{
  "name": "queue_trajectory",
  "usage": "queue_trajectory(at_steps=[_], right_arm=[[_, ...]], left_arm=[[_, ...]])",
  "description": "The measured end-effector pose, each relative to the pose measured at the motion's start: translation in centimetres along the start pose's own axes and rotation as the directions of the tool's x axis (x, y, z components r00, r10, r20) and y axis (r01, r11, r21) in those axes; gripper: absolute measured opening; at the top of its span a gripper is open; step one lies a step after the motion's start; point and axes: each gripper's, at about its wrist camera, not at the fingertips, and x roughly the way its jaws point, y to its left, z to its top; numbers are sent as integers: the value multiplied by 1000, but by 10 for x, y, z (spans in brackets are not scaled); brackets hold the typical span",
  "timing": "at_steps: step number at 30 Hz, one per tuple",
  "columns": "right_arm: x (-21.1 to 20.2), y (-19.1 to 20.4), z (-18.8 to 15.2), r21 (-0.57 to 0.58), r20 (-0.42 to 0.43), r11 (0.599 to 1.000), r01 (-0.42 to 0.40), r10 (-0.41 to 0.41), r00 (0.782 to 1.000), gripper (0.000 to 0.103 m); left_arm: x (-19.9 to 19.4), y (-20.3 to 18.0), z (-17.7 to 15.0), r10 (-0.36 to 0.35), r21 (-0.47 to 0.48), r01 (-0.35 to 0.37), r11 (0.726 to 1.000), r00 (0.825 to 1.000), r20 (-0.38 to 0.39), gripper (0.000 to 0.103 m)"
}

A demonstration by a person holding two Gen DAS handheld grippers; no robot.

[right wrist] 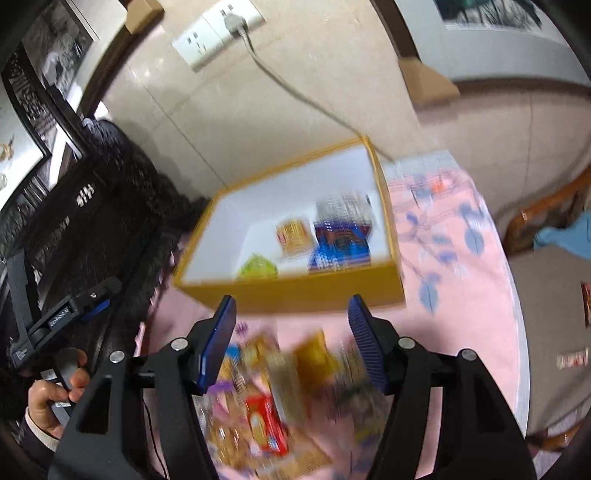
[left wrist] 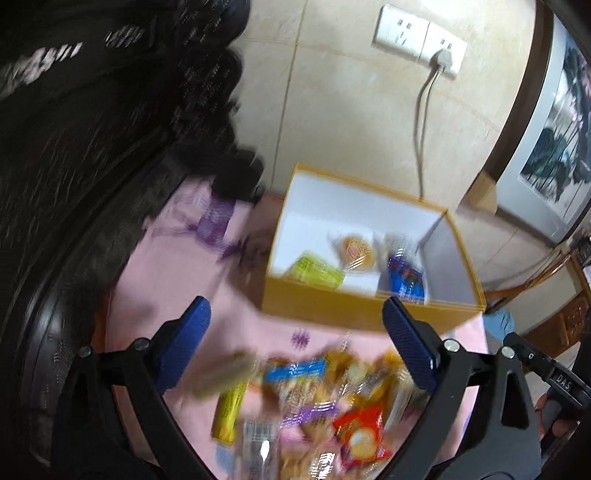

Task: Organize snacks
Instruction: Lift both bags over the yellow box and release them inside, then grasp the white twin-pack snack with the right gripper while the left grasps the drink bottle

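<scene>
A yellow box with a white inside (left wrist: pixel 369 317) (right wrist: pixel 295 295) stands on the pink cloth. In it lie a green packet (left wrist: pixel 317 271) (right wrist: pixel 257 266), an orange round snack (left wrist: pixel 356 251) (right wrist: pixel 293 234) and a blue packet (left wrist: pixel 405 280) (right wrist: pixel 341 245). A blurred pile of wrapped snacks (left wrist: pixel 317 398) (right wrist: pixel 273 398) lies in front of the box, with a red packet (left wrist: pixel 362 435) (right wrist: pixel 266 424) and a yellow stick (left wrist: pixel 229 413). My left gripper (left wrist: pixel 295 343) is open and empty above the pile. My right gripper (right wrist: pixel 291 339) is open and empty above the pile too.
A dark carved chair (left wrist: pixel 92 166) (right wrist: pixel 92 229) stands left of the table. A wall socket with a cable (left wrist: pixel 421 40) (right wrist: pixel 221 26) is behind the box. The table edge (right wrist: pixel 517 332) curves at the right, with a wooden chair (right wrist: pixel 546 214) beyond. Both views are motion-blurred.
</scene>
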Motion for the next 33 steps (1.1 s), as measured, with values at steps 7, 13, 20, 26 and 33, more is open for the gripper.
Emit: queue_trajectory(at_steps=[7, 13, 20, 26, 33], right_arm=[[14, -46, -75, 64, -188, 989, 131, -116, 975, 64], [23, -56, -99, -22, -220, 974, 225, -224, 949, 75], [47, -31, -87, -297, -133, 925, 237, -286, 949, 93], [80, -21, -86, -496, -152, 850, 175, -284, 947, 93], [106, -35, -90, -525, -196, 840, 133, -272, 942, 66]], left_arm=[[-8, 23, -76, 32, 0, -32, 999, 988, -148, 96], [-8, 26, -111, 45, 15, -42, 999, 971, -234, 96], [-11, 28, -117, 58, 16, -56, 998, 966, -252, 96], [-17, 44, -118, 96, 2, -99, 995, 961, -260, 96], [-19, 71, -127, 147, -41, -165, 985, 948, -282, 96]])
